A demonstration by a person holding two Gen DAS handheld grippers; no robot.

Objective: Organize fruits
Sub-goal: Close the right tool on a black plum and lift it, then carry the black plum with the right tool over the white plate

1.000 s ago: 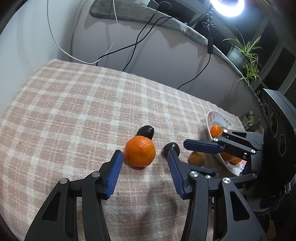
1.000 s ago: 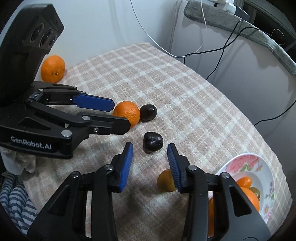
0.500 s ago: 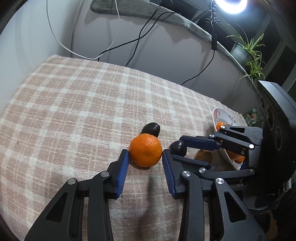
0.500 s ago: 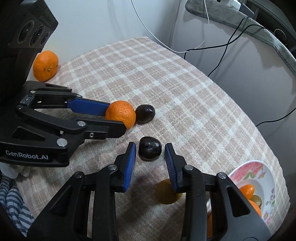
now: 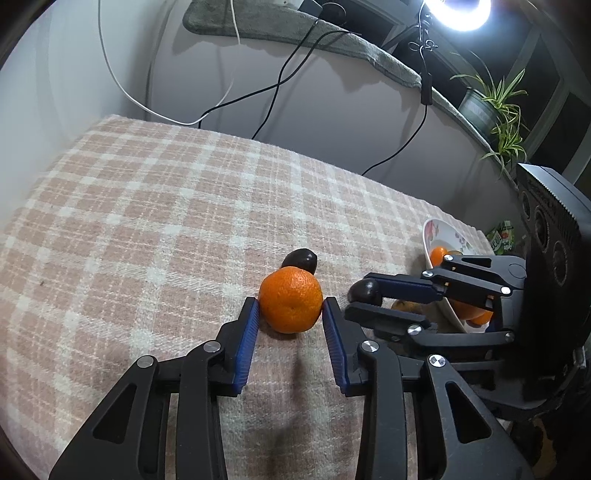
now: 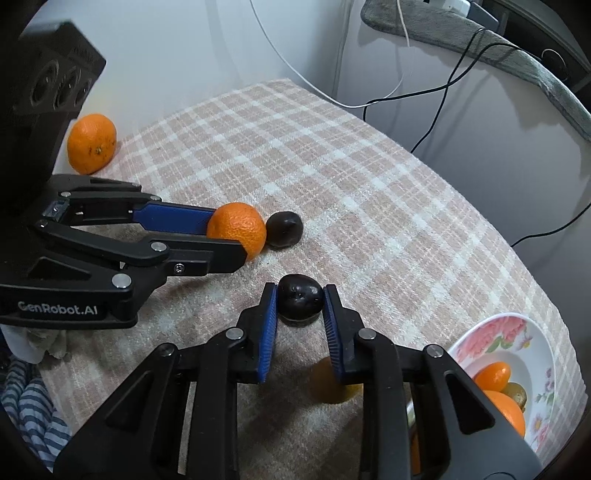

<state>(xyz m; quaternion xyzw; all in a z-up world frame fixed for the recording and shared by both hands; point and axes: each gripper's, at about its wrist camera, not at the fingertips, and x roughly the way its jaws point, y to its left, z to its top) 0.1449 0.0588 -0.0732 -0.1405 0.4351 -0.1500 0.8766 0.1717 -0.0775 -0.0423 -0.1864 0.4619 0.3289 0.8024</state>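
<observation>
Since your left claw (image 5: pixel 290 314) has narrowed from wide open a second ago, its pads now touch the orange (image 5: pixel 290 300) on the bench (image 5: pixel 147 206), ready to lift. Likewise, your right claw (image 6: pixel 300 300) has closed around the dark plum (image 6: pixel 300 301), near the plate (image 6: pixel 546 354).

A potted plant (image 5: pixel 495 107) and ring light (image 5: pixel 456 13) sit beyond dangling cables (image 5: pixel 280 81).
</observation>
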